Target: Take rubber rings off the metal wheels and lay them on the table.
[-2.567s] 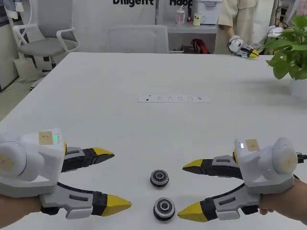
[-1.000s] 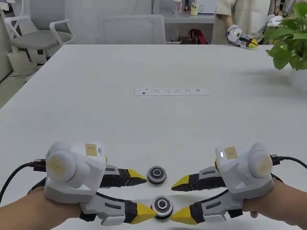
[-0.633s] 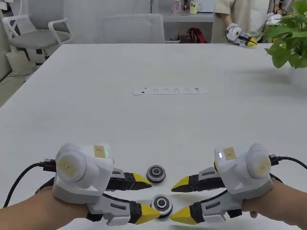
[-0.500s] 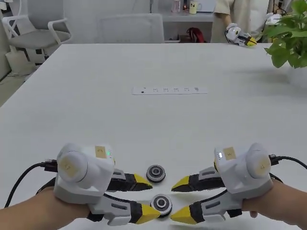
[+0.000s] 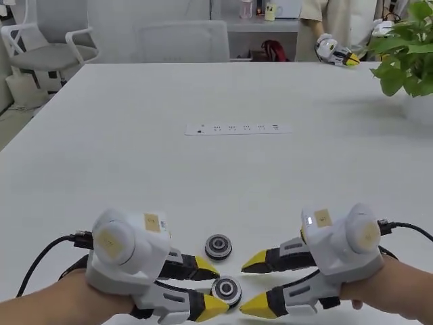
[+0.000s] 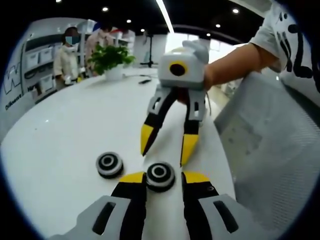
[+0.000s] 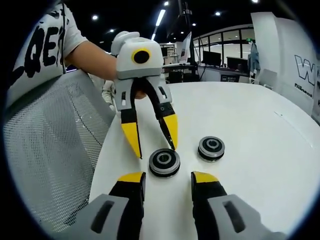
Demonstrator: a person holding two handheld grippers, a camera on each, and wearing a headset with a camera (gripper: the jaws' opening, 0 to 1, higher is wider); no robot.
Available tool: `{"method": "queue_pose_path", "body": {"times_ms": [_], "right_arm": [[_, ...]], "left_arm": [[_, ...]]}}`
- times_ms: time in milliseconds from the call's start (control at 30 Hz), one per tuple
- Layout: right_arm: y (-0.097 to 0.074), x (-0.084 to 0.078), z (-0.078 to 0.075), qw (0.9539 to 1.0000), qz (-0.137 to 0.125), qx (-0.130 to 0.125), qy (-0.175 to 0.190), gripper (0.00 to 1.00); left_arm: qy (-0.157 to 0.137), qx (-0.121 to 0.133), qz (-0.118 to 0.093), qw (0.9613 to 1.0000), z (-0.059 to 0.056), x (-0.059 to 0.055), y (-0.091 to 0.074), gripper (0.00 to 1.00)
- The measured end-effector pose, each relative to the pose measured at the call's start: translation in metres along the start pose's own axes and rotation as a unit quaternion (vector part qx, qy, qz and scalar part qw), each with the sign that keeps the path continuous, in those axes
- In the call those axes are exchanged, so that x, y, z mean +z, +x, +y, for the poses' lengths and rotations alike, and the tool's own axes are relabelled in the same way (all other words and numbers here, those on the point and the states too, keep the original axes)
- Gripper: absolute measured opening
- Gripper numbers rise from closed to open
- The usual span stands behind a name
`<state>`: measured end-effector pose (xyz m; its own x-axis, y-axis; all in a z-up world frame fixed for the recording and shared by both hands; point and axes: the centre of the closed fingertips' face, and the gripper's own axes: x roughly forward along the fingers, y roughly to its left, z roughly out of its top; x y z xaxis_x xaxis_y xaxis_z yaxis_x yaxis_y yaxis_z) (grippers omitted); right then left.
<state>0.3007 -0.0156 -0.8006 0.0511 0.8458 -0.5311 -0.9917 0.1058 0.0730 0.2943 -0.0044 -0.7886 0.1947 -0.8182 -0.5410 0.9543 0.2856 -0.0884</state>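
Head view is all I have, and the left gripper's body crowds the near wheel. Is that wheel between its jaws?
Observer: Yes. In the left gripper view the near wheel lies flat between the open jaws of the left gripper. I cannot tell whether they touch it.
Operator: And the right gripper?
Observer: The right gripper view shows the right gripper open too, with the wheel at the mouth of its jaws, not gripped.
Operator: Is the rubber on?
Observer: Yes. A black outer ring wraps the near wheel, and the far wheel looks the same.
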Motion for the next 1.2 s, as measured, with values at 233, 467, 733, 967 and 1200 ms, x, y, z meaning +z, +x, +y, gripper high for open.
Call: {"method": "queue_pose_path", "body": {"times_ms": [233,467,733,967,1200], "right_arm": [[0.0008,-0.0003,0.0007,1.0,0.0,0.001,0.001,0.34],[0.0011,-0.0016,0.0015,1.0,0.002,0.002,0.001,0.34],[0.0006,-0.0007,-0.0005,1.0,0.0,0.0,0.001,0.34],[0.0016,0.0011,0.0006,1.0,-0.003,0.002,0.003,0.35],[0.0036,0.0038,0.0008,0.9999,-0.01,-0.001,0.01,0.34]], "left_arm": [[0.0,0.0,0.003,1.0,0.0001,0.0003,0.0026,0.26],[0.0,0.001,0.003,1.0,0.001,0.0031,0.0068,0.23],[0.016,0.015,0.007,0.9997,0.0055,0.0033,0.008,0.17],[0.035,0.016,0.011,0.9992,0.004,0.0011,0.0082,0.15],[0.046,0.029,0.011,0.9985,0.0052,0.0002,0.0094,0.14]]}}
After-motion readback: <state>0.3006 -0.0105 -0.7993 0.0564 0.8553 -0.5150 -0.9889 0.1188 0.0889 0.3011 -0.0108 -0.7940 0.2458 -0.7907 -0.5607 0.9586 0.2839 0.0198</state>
